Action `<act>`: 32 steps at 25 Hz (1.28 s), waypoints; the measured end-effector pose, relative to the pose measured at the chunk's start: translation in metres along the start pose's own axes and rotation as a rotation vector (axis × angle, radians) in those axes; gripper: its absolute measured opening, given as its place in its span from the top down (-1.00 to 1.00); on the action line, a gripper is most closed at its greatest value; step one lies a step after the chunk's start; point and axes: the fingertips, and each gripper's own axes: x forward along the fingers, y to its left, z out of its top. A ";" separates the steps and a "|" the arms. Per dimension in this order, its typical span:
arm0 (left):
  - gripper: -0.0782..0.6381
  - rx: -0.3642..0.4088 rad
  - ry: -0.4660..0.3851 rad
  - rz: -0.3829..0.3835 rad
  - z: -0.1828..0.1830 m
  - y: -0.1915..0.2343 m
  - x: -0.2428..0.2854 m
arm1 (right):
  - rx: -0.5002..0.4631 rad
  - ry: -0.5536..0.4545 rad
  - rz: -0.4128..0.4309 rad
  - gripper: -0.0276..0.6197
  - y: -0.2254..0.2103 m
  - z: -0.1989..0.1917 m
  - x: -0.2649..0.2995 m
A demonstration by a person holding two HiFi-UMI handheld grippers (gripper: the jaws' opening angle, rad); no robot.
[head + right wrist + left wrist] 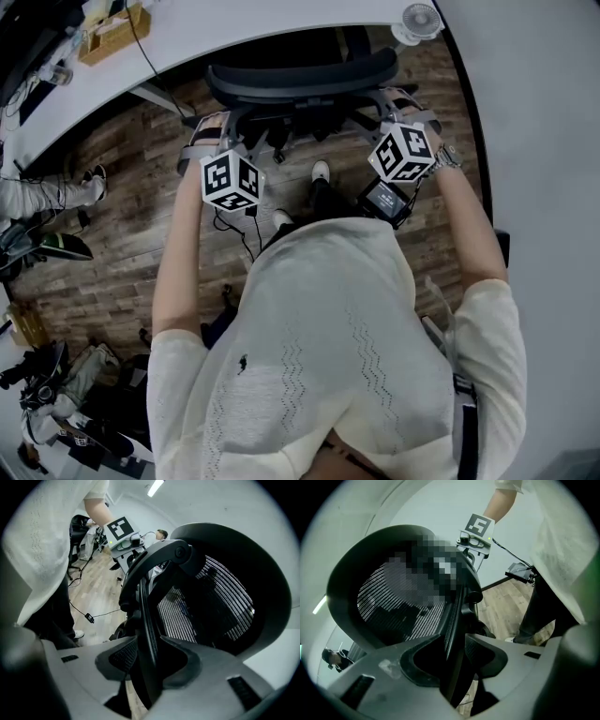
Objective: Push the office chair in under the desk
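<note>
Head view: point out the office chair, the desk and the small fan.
office chair (300,82), head view, top edge of the backrest.
desk (244,28), head view, bare white top.
small fan (420,21), head view, round grille.

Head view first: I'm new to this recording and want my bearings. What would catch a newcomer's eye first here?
The black mesh office chair dominates the top centre, its back right at the edge of the white desk. The left gripper and the right gripper each have their fingers closed on a side edge of the chair's back, one on either side.
</note>
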 end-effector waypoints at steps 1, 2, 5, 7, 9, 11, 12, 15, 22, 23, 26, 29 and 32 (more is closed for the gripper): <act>0.33 0.001 -0.001 -0.001 0.000 0.002 0.001 | -0.001 -0.001 -0.002 0.45 -0.002 0.000 0.001; 0.33 0.000 -0.001 -0.002 0.000 0.004 0.003 | 0.000 -0.001 -0.003 0.45 -0.004 -0.001 0.003; 0.33 -0.006 0.002 0.002 0.002 0.009 0.011 | -0.001 0.000 0.004 0.45 -0.012 -0.008 0.006; 0.33 -0.007 0.003 0.007 0.005 0.012 0.016 | -0.003 0.001 0.007 0.45 -0.017 -0.013 0.007; 0.33 -0.006 0.004 0.012 0.007 0.015 0.019 | -0.004 -0.001 0.004 0.45 -0.022 -0.016 0.008; 0.32 -0.009 0.005 0.010 0.008 0.020 0.024 | -0.005 -0.002 0.000 0.45 -0.027 -0.018 0.010; 0.32 -0.012 0.004 0.005 0.007 0.023 0.026 | -0.006 -0.002 0.000 0.44 -0.030 -0.019 0.012; 0.33 -0.017 0.002 -0.008 0.003 0.030 0.031 | -0.010 -0.004 -0.002 0.45 -0.035 -0.019 0.018; 0.33 -0.015 0.008 0.010 0.006 0.041 0.042 | -0.013 -0.007 -0.004 0.45 -0.049 -0.027 0.024; 0.32 -0.015 0.008 0.013 0.006 0.043 0.044 | -0.012 -0.007 0.001 0.45 -0.052 -0.028 0.026; 0.32 -0.018 0.010 0.020 0.006 0.048 0.049 | -0.013 -0.010 0.011 0.45 -0.059 -0.031 0.030; 0.32 -0.017 0.013 0.026 0.006 0.054 0.054 | -0.016 -0.014 0.007 0.44 -0.066 -0.034 0.033; 0.32 -0.022 0.013 0.019 0.003 0.063 0.058 | -0.018 -0.015 0.005 0.44 -0.074 -0.033 0.039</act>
